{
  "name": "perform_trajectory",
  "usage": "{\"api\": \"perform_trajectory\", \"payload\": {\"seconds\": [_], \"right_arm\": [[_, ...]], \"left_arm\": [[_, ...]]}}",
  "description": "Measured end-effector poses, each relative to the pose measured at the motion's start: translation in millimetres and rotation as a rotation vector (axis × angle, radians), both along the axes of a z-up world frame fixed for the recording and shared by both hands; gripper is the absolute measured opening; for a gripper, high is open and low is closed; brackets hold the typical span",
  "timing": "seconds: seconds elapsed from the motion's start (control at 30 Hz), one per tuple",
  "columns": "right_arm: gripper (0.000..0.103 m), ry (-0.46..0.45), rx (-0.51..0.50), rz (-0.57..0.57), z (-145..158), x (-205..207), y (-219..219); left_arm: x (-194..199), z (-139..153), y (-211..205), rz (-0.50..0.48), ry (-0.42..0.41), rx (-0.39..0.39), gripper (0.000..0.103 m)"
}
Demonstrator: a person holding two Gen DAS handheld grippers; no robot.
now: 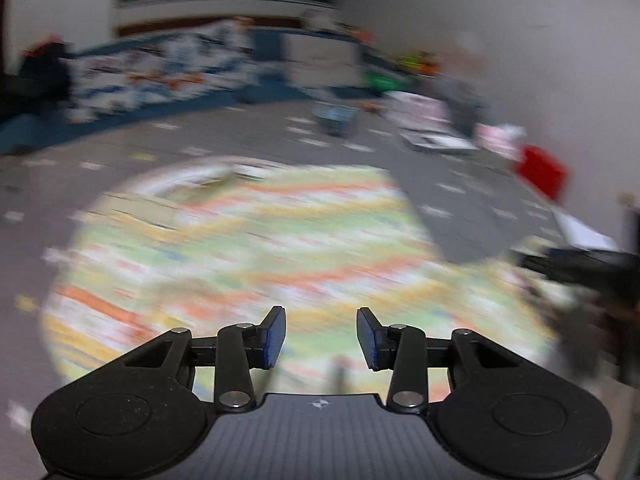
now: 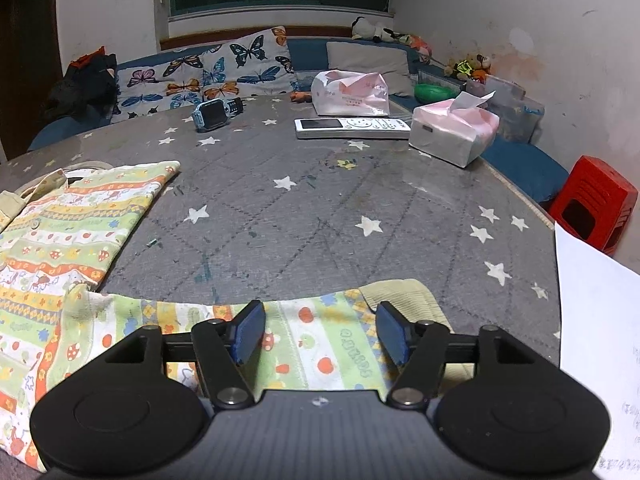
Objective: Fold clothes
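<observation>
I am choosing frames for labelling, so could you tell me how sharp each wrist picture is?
Left wrist view: heavy motion blur smears the shirt and the room, while the left gripper itself is crisp. Right wrist view: sharp throughout, with the shirt's print, the stars on the table and the remote control all legible; both show fisheye bending at the edges.

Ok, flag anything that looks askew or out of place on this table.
The striped, patterned child's shirt lies only partly flat: its sleeve stretches sideways under the open right gripper. The grey star-print tablecloth shows ink scribbles. The left wrist view is motion-blurred.
</observation>
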State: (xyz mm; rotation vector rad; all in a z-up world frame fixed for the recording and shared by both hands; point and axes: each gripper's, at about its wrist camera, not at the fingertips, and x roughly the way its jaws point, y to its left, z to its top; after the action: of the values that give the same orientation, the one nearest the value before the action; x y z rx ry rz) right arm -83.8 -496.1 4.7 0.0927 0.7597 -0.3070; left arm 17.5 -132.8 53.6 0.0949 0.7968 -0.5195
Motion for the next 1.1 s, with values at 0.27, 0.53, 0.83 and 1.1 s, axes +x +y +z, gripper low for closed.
{"api": "perform_trajectory", "payload": {"seconds": [0.27, 0.53, 0.83, 1.1], "right_arm": [[0.071, 0.007, -0.019, 0.011, 1, 5, 6], [0.071, -0.024, -0.052, 0.086, 13, 3, 25], [0.072, -0.089, -0.029, 0.195, 32, 4, 54], [0.072, -0.11, -0.009, 0.268, 38, 0, 79]], "left_arm": [[75, -16, 16, 0.157, -0.025, 0.107, 0.041], [112, -37, 5, 0.137, -0.011, 0.169, 0.032], [114, -30, 28, 0.175, -0.059, 0.139, 0.001], [82, 17, 108, 0.363, -0.14, 0.008, 0.0]]}}
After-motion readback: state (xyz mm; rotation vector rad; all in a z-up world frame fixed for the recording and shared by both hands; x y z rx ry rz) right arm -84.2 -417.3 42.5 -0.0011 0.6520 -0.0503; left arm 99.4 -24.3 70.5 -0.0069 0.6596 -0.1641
